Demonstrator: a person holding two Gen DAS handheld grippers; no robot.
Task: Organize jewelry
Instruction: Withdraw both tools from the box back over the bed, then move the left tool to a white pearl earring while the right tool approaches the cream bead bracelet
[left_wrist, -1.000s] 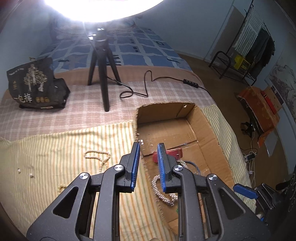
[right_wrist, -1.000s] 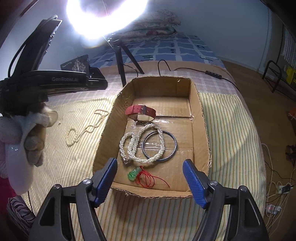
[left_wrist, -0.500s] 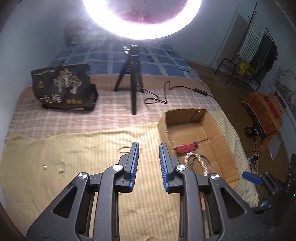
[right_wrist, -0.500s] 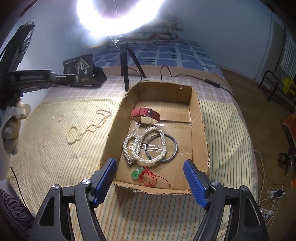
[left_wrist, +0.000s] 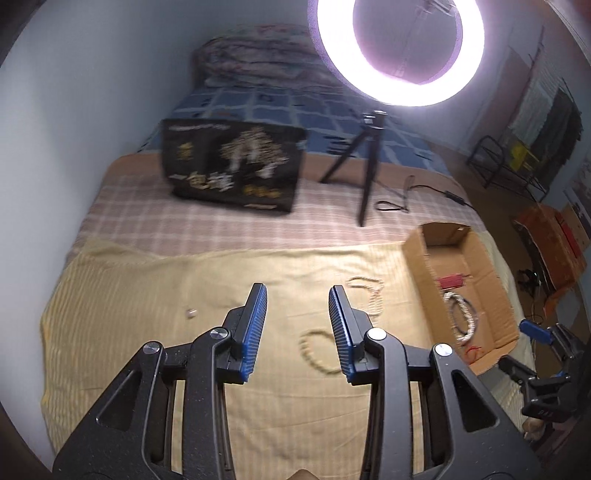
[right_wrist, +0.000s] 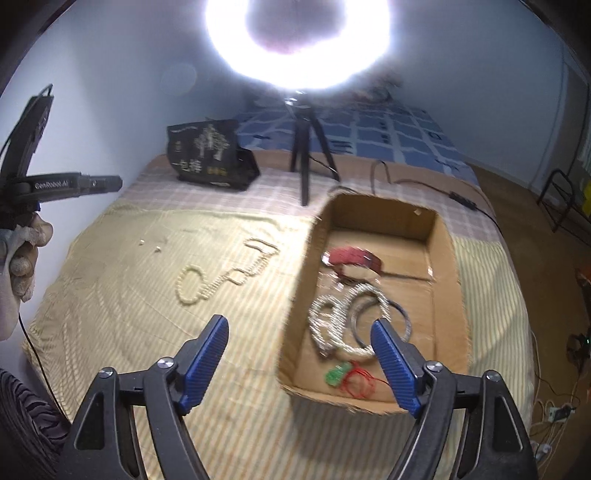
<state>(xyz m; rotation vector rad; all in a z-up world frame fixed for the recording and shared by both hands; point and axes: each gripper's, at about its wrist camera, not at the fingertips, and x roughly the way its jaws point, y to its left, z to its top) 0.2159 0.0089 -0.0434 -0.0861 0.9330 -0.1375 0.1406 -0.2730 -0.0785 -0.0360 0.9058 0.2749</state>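
Note:
A cream bead necklace (right_wrist: 225, 277) lies on the yellow striped cloth (right_wrist: 110, 302), left of the cardboard box (right_wrist: 448, 280); it also shows in the left wrist view (left_wrist: 321, 354). The box holds a red watch (right_wrist: 351, 258), a white pearl strand (right_wrist: 332, 321), a dark bangle (right_wrist: 400, 321) and a green pendant on red cord (right_wrist: 340, 374). Two small loose pearls (right_wrist: 149, 245) lie further left on the cloth. My left gripper (left_wrist: 297, 325) is open and empty above the cloth near the necklace. My right gripper (right_wrist: 299, 362) is wide open and empty over the box's near left corner.
A ring light on a black tripod (right_wrist: 304, 147) stands behind the box, its cable (right_wrist: 458, 195) trailing right. A black printed bag (right_wrist: 210, 155) sits at the back left. The bed edge drops to the floor on the right, with a clothes rack (left_wrist: 517, 155) beyond.
My left gripper has swung left from the box to over the cloth and opened wider. My right gripper has shifted left and lifted back a little; it stays open.

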